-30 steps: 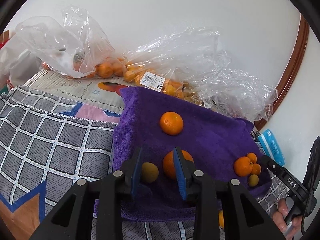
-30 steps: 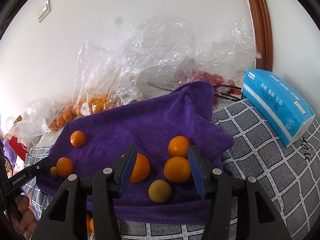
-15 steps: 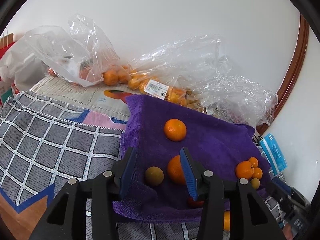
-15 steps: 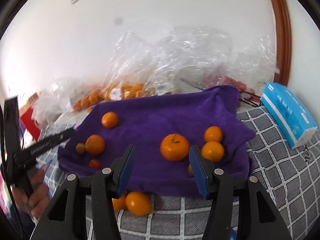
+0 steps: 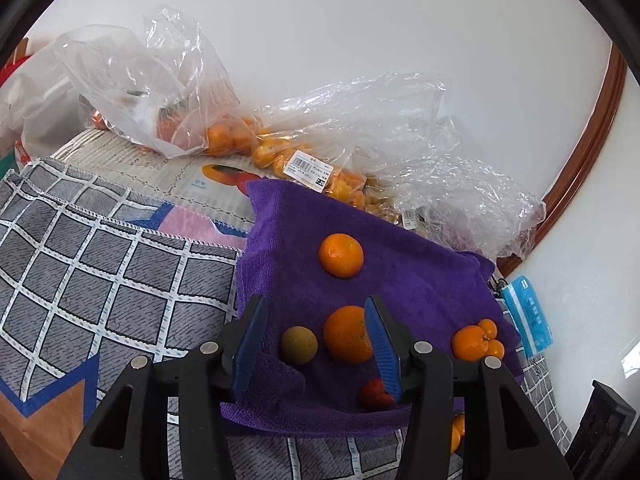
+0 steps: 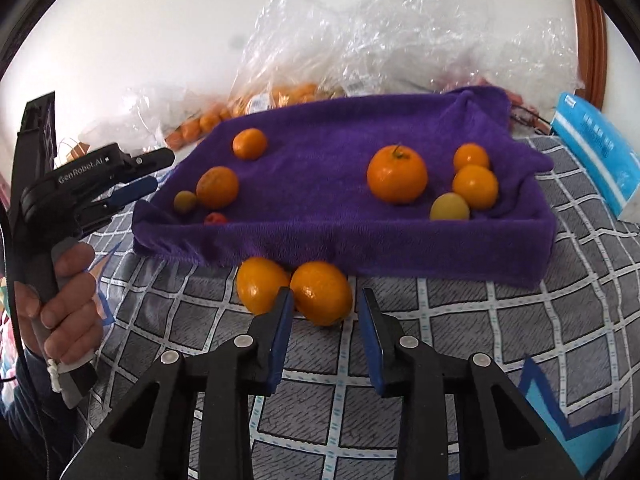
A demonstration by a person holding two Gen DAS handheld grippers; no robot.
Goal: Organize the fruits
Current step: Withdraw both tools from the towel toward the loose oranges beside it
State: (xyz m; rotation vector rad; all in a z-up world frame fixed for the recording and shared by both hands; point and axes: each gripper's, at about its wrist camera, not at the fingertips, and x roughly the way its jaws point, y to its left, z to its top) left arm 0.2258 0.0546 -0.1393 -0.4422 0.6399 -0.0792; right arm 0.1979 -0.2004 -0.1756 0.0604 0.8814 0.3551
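Black grippers (image 6: 324, 320); blue fingers (image 6: 280, 336); "GenRobot.AI" lettering.

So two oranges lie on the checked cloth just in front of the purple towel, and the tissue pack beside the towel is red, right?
Not quite: the tissue pack is blue, as the right wrist view shows. The rest holds: two oranges lie on the checked cloth, just in front of the purple towel.

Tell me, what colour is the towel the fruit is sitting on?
Deep purple. The towel shows best in the right wrist view.
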